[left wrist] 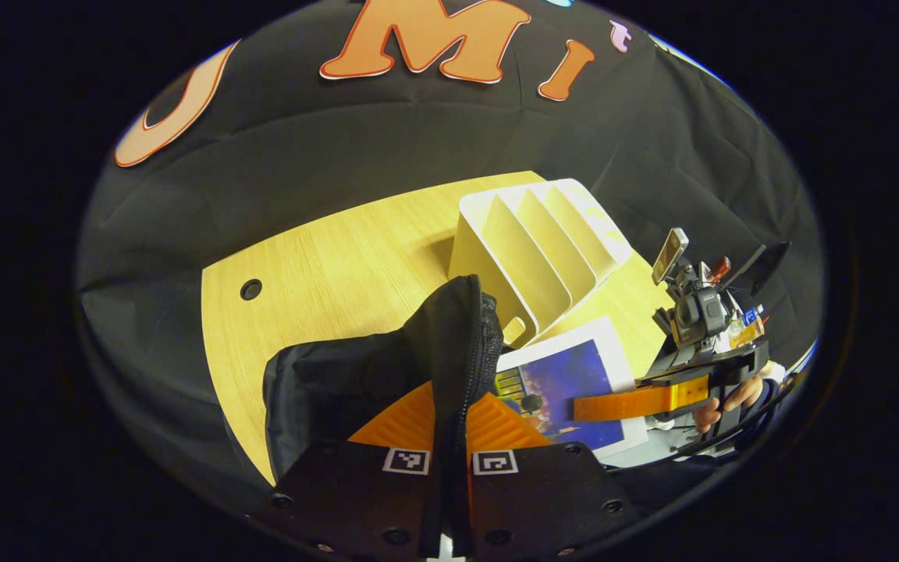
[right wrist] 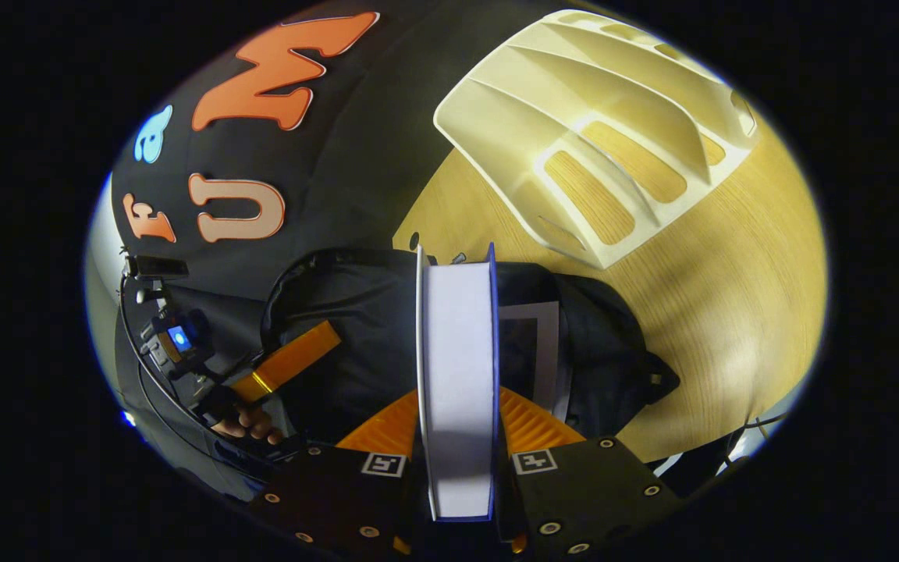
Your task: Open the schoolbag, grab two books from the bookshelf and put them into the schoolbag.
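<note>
My left gripper [left wrist: 449, 402] is shut on the zippered edge of the black schoolbag [left wrist: 340, 382], holding a flap of it up off the wooden table [left wrist: 325, 257]. My right gripper [right wrist: 457, 402] is shut on a book [right wrist: 457, 367], seen edge-on with its white pages toward me, over the schoolbag [right wrist: 348, 343]. From the left gripper view that book [left wrist: 574, 378] shows a blue cover with a white border, with the right gripper [left wrist: 586, 407] on it beside the bag's opening. The white bookshelf [left wrist: 543, 250] stands behind the bag with bare slots.
A white-edged flat thing [right wrist: 543, 343] lies on or in the bag, right of the held book. The bookshelf [right wrist: 598, 133] is just beyond the bag. A hand [right wrist: 246, 421] holds the left gripper [right wrist: 317, 339]. A round hole [left wrist: 250, 289] marks the table's left part.
</note>
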`<state>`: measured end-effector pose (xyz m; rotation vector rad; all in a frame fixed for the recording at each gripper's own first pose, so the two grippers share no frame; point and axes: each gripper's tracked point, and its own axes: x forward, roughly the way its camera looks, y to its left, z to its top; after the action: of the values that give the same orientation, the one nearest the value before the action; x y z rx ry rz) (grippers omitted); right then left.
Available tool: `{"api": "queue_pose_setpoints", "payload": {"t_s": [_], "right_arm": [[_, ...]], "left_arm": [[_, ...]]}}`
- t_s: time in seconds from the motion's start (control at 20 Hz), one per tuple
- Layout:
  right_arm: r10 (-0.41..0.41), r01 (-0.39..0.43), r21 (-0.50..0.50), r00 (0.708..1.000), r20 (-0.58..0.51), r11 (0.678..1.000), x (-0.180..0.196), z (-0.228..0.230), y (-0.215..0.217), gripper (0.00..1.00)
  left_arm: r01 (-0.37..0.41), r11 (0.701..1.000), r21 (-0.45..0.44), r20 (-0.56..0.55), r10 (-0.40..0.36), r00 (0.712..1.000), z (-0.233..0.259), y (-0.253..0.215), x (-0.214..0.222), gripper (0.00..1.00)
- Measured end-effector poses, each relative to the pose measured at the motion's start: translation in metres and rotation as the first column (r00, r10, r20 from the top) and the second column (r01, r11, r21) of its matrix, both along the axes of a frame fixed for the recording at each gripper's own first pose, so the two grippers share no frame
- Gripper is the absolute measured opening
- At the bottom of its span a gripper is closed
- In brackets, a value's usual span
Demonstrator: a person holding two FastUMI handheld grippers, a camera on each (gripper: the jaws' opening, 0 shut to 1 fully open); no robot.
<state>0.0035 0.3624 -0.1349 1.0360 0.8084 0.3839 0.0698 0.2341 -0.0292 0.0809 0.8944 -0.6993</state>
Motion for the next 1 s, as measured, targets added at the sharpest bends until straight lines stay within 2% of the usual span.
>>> {"api": "queue_pose_setpoints", "payload": {"t_s": [0.35,1.0], "right_arm": [[-0.009,0.010,0.055,1.000,-0.009,0.998,0.021,-0.016,0.034,0.35],[0.046,-0.046,0.033,0.999,-0.006,0.998,0.037,-0.031,0.070,0.36]], "left_arm": [[0.012,1.000,0.013,0.008,-0.012,1.000,0.000,-0.004,0.006,0.06],[0.035,0.999,0.002,0.022,-0.035,0.999,0.007,-0.021,0.000,0.06]]}}
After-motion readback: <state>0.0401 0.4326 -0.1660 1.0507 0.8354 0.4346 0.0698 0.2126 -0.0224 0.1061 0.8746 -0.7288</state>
